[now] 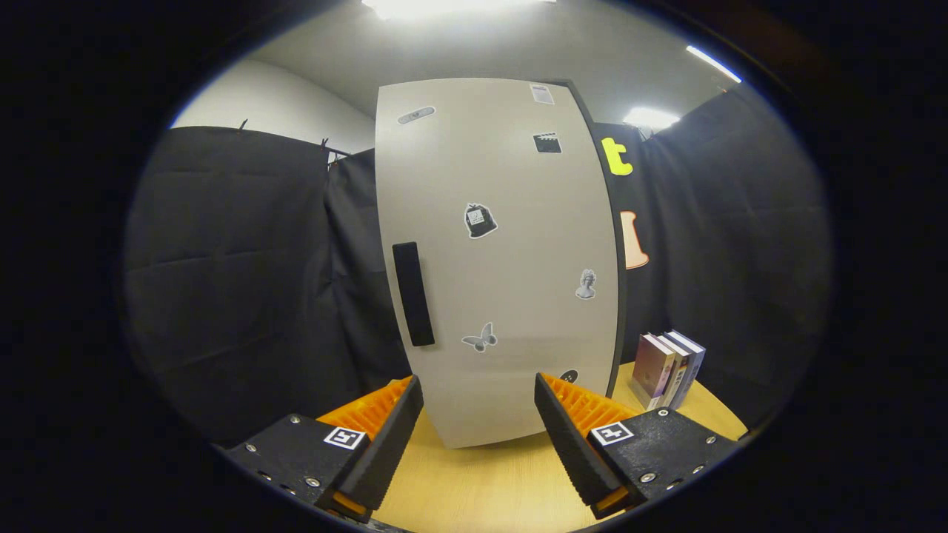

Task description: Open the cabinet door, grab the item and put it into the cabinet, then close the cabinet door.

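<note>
The tool is held wide open, nothing gripped between its fingers, low over the wooden desk. Just ahead of the fingers the cabinet is seen standing on the desk, its pale door closed and dotted with small stickers. A dark vertical handle is mounted near the door's left edge. A few books are stood upright on the desk to the right of the cabinet, near it.
</note>
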Tool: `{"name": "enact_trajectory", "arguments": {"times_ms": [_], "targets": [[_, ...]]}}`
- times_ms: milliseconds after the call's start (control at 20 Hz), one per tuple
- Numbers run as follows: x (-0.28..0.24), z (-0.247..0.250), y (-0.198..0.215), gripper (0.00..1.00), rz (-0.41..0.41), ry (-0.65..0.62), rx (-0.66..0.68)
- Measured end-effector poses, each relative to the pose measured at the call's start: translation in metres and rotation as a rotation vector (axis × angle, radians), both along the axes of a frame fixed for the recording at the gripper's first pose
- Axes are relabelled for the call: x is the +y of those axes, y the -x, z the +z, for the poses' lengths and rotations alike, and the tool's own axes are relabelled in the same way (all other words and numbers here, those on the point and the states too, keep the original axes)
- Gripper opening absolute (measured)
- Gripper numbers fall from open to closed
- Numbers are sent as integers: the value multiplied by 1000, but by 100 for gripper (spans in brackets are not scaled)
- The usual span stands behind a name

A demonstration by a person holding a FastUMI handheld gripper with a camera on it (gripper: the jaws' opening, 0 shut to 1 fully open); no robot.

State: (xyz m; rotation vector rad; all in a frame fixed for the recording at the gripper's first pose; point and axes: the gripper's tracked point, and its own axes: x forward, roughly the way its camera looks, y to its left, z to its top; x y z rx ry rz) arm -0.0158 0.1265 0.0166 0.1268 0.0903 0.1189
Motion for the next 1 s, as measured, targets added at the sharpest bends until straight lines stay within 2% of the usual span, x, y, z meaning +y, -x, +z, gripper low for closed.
{"name": "enact_trajectory", "arguments": {"times_ms": [1000], "targets": [[7, -2, 4, 95, 12, -41, 3]]}}
